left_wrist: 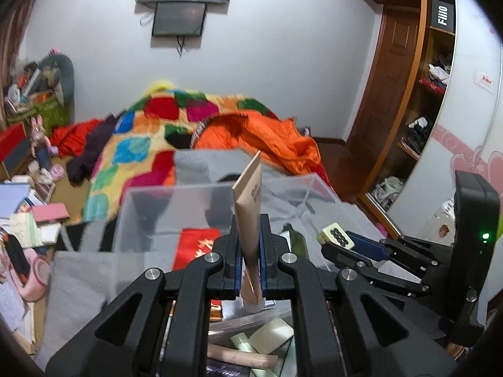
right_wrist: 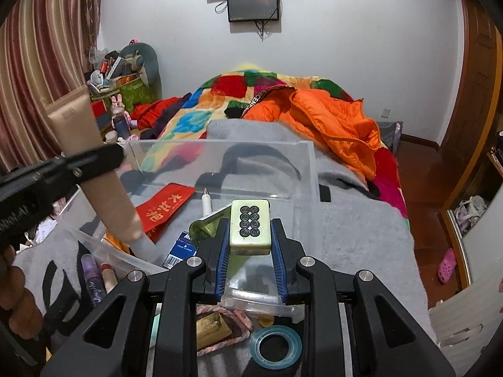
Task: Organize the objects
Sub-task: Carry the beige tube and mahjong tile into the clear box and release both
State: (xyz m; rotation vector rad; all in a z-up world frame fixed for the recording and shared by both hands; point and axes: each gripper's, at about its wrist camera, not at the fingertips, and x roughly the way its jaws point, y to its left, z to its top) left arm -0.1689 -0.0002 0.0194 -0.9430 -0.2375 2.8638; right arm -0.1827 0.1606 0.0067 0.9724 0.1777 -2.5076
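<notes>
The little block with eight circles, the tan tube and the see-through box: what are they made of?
The cream block with eight circles looks like hard glossy plastic or resin: smooth faces, rounded shiny edges, possibly a mahjong tile. The tan squeeze tube seems soft matte plastic, with a flat crimped end. The see-through box looks like clear rigid plastic or acrylic; the blanket shows through its walls.

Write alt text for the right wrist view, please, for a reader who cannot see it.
The right claw grips a mahjong tile above a clear box on a grey blanket. At left, the left claw holds a beige tube. A roll of tape lies below; a cluttered bed is behind.
</notes>
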